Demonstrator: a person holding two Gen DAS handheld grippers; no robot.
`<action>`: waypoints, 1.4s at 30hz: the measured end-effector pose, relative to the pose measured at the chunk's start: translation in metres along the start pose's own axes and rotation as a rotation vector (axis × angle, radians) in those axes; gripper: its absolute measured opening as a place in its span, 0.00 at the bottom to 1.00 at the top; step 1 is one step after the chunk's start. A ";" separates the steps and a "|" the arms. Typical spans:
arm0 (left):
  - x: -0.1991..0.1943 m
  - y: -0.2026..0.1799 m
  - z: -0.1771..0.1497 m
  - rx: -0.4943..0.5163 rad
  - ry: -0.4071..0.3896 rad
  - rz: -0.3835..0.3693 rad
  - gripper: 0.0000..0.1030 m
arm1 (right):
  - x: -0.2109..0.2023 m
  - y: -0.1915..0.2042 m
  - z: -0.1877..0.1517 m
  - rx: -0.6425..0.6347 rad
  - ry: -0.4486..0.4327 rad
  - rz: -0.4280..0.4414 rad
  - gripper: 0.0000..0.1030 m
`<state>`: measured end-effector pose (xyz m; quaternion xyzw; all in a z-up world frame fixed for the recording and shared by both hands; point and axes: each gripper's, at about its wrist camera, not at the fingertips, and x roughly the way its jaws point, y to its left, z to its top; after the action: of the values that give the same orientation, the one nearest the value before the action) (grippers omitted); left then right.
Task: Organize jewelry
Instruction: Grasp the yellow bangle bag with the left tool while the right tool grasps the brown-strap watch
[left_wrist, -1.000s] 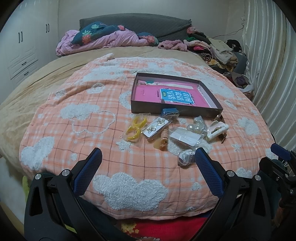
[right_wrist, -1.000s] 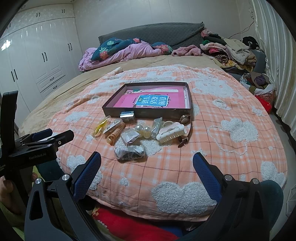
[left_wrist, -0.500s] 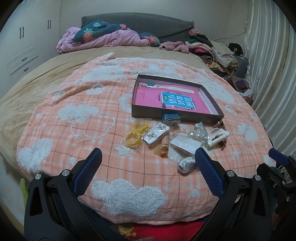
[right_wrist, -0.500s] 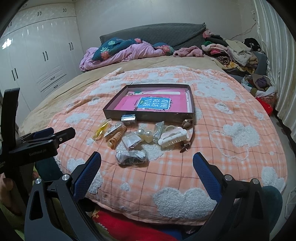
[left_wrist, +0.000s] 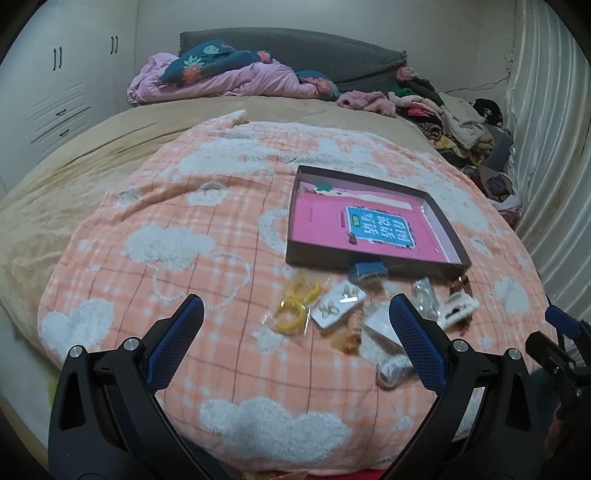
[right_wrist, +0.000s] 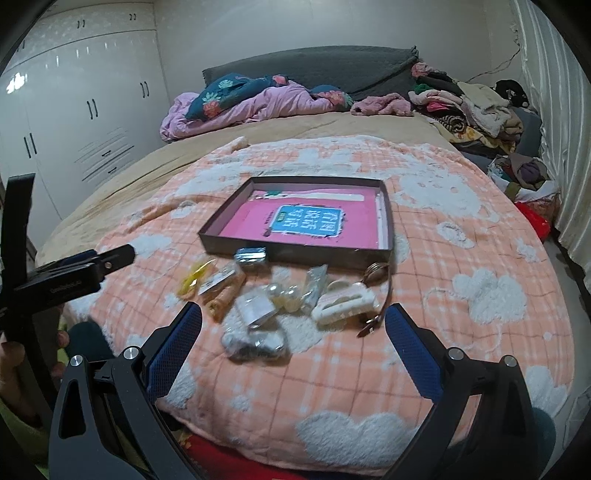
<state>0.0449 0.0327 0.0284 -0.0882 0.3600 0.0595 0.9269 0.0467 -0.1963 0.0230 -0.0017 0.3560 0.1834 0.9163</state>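
Hovering low over the near edge of the bed, the left gripper (left_wrist: 293, 330) and the right gripper (right_wrist: 293, 330) both stand with jaws spread wide and nothing between them.

Going left to right along the jewelry row on the orange cloud blanket (left_wrist: 159, 240): the yellow hoops in a clear bag (left_wrist: 297, 302) lie farthest left, then the earring card (left_wrist: 338, 304), the tan spiral hair tie (right_wrist: 225, 295), a small blue box (left_wrist: 367, 271) touching the near wall of the dark tray (left_wrist: 448, 230), the bagged pearl beads (right_wrist: 282, 293), the cream hair claw (right_wrist: 345, 302), and the brown strap with a coiled end (right_wrist: 378, 291) at the far right. A crumpled bag of dark pieces (right_wrist: 255, 341) lies nearest of all.

These should all be very light. The plastic bags look slippery and soft, so a pinch at a bag's free corner or across its bulk seems safest; the card is stiff and thin, best taken by an edge. The claw is rigid and could be gripped across its body. Small pearls could be fragile in a hard squeeze.

In the left wrist view, the hoops and card lie just beyond and between the fingertips. In the right wrist view, the crumpled bag lies between the jaws, closest, with the tray well beyond the row.
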 end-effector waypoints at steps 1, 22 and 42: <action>0.003 0.000 0.003 0.003 0.000 -0.001 0.91 | 0.003 -0.005 0.003 0.006 0.002 -0.005 0.96; 0.088 -0.005 -0.014 0.102 0.162 -0.073 0.91 | 0.054 -0.072 0.019 0.121 0.032 -0.087 0.96; 0.143 0.019 -0.014 0.043 0.213 -0.199 0.33 | 0.122 -0.110 0.002 0.189 0.158 -0.089 0.83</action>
<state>0.1377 0.0549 -0.0807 -0.1095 0.4469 -0.0502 0.8864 0.1678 -0.2578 -0.0691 0.0545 0.4422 0.1072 0.8888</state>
